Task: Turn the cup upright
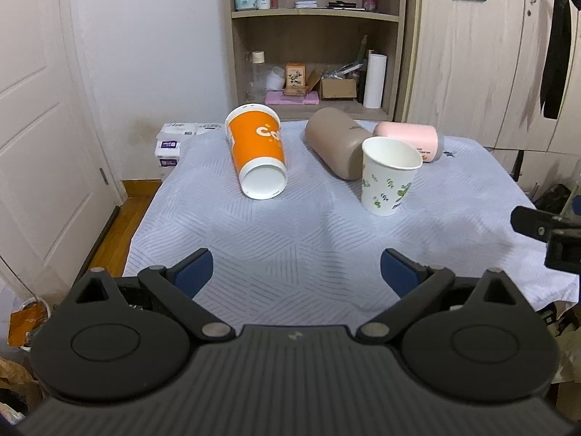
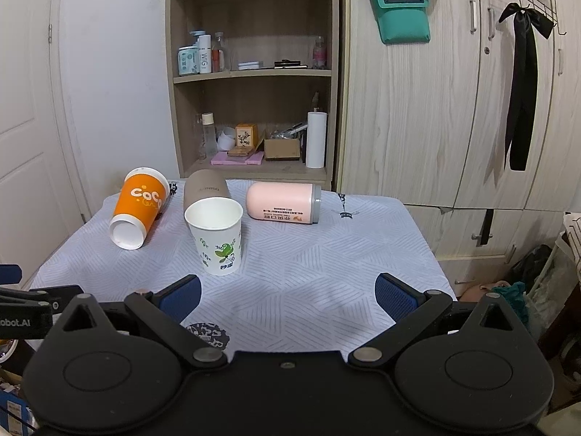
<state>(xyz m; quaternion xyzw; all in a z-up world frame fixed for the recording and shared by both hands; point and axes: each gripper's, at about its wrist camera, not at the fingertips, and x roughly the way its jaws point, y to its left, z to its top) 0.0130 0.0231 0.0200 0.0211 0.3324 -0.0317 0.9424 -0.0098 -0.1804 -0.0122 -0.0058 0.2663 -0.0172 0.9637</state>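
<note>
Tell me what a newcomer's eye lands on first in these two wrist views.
First the orange paper cup, lying on its side at the left of the pale quilted tablecloth, white base toward the camera. Next the leaf-printed paper cup standing upright, mouth up, with a brown tumbler and a pink tumbler on their sides behind it. Both the left gripper and right gripper hang open, holding nothing.

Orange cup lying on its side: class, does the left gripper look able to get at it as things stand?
Probably yes. The left gripper is open, and only bare cloth lies between it and the orange cup. The upright leaf-print cup and brown tumbler sit off to the right, clear of that path.
</note>
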